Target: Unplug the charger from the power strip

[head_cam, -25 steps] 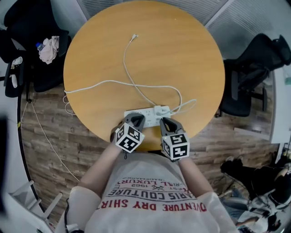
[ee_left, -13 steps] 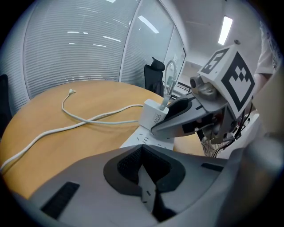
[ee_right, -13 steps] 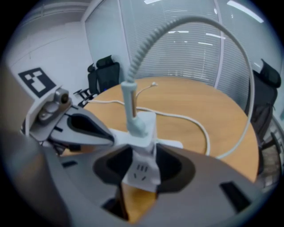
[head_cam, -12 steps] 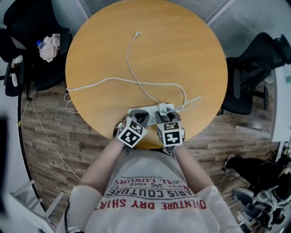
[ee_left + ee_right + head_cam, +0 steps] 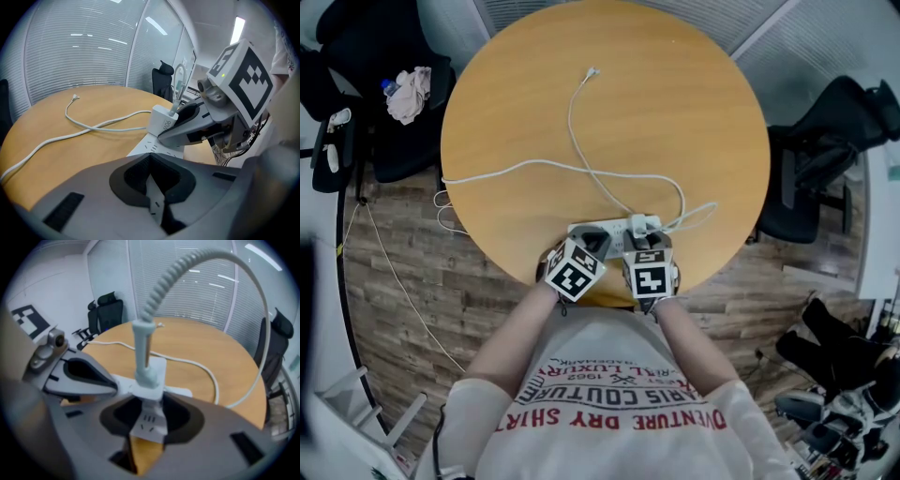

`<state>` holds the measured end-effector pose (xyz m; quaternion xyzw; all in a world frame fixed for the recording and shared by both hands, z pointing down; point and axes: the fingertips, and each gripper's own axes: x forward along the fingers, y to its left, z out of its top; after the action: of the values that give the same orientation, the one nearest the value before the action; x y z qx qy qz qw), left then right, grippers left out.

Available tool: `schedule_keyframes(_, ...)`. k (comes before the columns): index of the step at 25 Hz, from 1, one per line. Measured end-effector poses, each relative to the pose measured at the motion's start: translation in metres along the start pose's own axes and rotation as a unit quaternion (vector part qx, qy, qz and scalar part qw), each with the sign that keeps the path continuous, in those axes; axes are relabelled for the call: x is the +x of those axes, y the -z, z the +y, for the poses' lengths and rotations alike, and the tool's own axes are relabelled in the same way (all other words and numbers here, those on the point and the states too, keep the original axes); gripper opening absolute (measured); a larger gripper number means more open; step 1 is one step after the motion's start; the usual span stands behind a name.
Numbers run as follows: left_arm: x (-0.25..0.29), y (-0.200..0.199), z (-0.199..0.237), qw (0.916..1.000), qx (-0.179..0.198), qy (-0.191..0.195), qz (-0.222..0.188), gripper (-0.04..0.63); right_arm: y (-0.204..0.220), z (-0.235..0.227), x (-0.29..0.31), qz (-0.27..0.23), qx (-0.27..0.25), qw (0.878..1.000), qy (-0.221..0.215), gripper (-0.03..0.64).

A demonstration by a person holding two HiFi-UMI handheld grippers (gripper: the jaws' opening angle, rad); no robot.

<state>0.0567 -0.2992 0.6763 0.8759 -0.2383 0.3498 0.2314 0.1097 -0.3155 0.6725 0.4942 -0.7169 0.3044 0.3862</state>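
A white power strip [image 5: 602,231] lies at the near edge of the round wooden table [image 5: 675,112]. A white charger [image 5: 637,225] stands plugged into it, and its cable [image 5: 581,150] snakes across the table. My left gripper [image 5: 587,244] is shut on the strip's left end [image 5: 157,146]. My right gripper [image 5: 645,247] hangs over the charger [image 5: 150,380]. Its jaws straddle the charger and are closing, with gaps showing beside the pads. The cable [image 5: 157,287] arches up in front of the right gripper's camera.
The strip's own cord [image 5: 487,174] runs left off the table edge. Black office chairs stand at the right [image 5: 825,155] and the left, where one carries a cloth [image 5: 411,94]. The person's torso is close behind the strip.
My right gripper moved forward and down from beside the strip to over the charger, and its jaws now sit around it. The left gripper stayed on the strip.
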Motion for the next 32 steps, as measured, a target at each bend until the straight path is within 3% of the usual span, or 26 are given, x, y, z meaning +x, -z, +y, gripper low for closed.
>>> schedule_keyframes(7,0.0,-0.002,0.0,1.0,-0.004,-0.004,-0.003,0.032,-0.001,-0.002,-0.005,0.005,0.012,1.0,0.006,0.155)
schedule_keyframes(19,0.002,0.0,0.006,0.9999,-0.009,-0.007,-0.006,0.032,-0.031,0.01,-0.04,-0.066,-0.024,0.998,-0.003,0.155)
schedule_keyframes(26,-0.022,-0.003,0.027,0.9939,-0.081,-0.044,-0.06,0.032,-0.067,0.002,-0.083,-0.153,-0.04,0.987,-0.021,0.155)
schedule_keyframes(32,-0.074,-0.038,0.045,0.9837,-0.07,-0.1,-0.131,0.032,-0.091,-0.007,-0.116,-0.202,-0.045,0.978,-0.024,0.155)
